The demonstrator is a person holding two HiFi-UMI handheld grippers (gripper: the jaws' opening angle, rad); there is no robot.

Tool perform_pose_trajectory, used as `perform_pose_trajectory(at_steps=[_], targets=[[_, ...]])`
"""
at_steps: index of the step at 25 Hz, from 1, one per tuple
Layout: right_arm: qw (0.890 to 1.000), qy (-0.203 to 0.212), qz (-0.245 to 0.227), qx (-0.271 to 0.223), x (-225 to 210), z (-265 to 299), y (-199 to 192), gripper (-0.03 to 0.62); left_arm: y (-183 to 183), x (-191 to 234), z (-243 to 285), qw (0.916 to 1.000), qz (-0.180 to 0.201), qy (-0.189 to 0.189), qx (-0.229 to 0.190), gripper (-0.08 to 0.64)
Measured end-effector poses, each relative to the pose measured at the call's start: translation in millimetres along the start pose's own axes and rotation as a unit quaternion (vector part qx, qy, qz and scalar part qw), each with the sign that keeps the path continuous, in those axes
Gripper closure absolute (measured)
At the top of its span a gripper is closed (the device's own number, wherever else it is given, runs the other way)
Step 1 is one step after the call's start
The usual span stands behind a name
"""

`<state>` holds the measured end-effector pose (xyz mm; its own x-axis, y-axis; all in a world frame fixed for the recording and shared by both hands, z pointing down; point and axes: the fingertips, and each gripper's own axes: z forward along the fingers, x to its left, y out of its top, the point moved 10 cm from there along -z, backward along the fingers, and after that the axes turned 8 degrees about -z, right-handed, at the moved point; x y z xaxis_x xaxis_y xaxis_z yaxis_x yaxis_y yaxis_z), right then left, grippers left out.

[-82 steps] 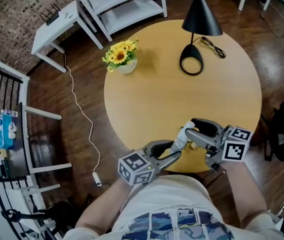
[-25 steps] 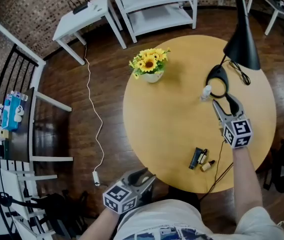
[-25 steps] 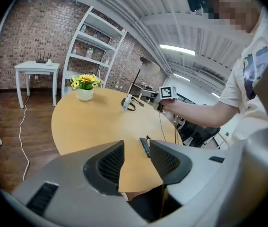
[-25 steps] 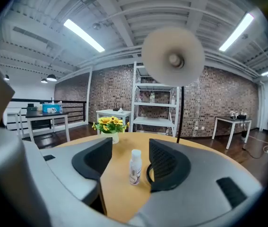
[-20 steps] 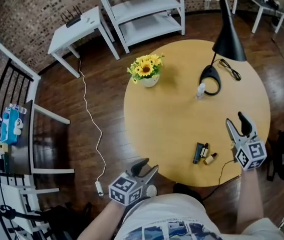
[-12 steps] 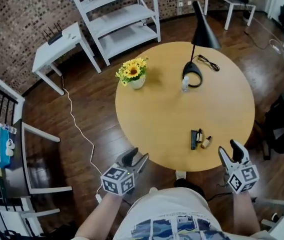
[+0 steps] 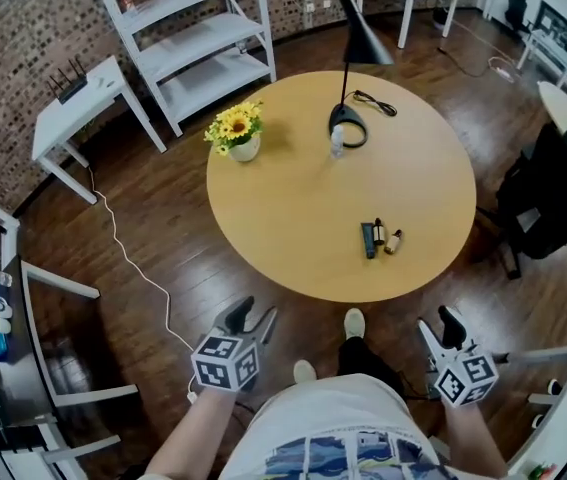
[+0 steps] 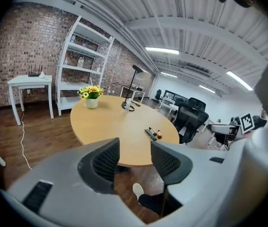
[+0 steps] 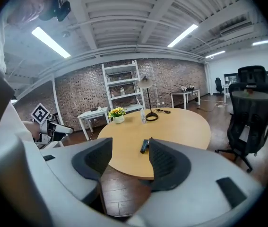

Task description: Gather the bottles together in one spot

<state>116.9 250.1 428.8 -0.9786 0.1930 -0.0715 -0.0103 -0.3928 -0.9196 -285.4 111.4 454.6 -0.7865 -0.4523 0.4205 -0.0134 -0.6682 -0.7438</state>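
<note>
Three bottles are on the round wooden table [image 7: 293, 198]. A dark bottle [image 7: 367, 239] lies flat beside a small amber bottle [image 7: 393, 241] near the table's front right. A clear bottle [image 7: 336, 140] stands apart, by the lamp base [image 7: 347, 125]. My left gripper [image 7: 253, 315] and right gripper [image 7: 438, 325] hang over the floor, off the table's near edge. Both are open and hold nothing. The left gripper view shows open jaws [image 8: 134, 157] with the lying bottles [image 8: 151, 134] far ahead. Beyond my right gripper [image 9: 130, 157] lies the dark bottle [image 9: 144, 145], with the clear one [image 9: 143, 116] behind it.
A vase of yellow flowers [image 7: 235, 133] stands at the table's far left and a black lamp [image 7: 353, 28] at the back. A black office chair [image 7: 548, 193] is to the right, white shelves [image 7: 188, 38] and a side table [image 7: 73, 108] behind. A white cable [image 7: 128, 258] runs across the floor.
The right gripper let go of the clear bottle by the lamp and drew back. Both grippers have moved away from the table and now hang over the floor.
</note>
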Motion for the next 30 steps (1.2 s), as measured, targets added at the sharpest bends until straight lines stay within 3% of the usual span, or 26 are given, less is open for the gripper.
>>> perform_pose_trajectory(at_steps=[9, 14, 23, 30], targets=[[1.000, 0.015, -0.009, 0.011, 17, -11, -11, 0.325, -32, -12, -10, 0.9997, -0.011, -0.007, 0.022, 0.360], [0.999, 0.028, -0.007, 0.016, -2, -4, -13, 0.325, -37, -37, 23, 0.9975, 0.021, -0.024, 0.063, 0.351], [0.997, 0.073, -0.025, 0.017, -77, 33, 14, 0.325, -23, -112, 160, 0.9885, 0.050, -0.053, 0.132, 0.353], [0.997, 0.067, -0.003, 0.031, -166, 26, 16, 0.325, -19, -151, 297, 0.9790, 0.088, 0.002, 0.184, 0.351]])
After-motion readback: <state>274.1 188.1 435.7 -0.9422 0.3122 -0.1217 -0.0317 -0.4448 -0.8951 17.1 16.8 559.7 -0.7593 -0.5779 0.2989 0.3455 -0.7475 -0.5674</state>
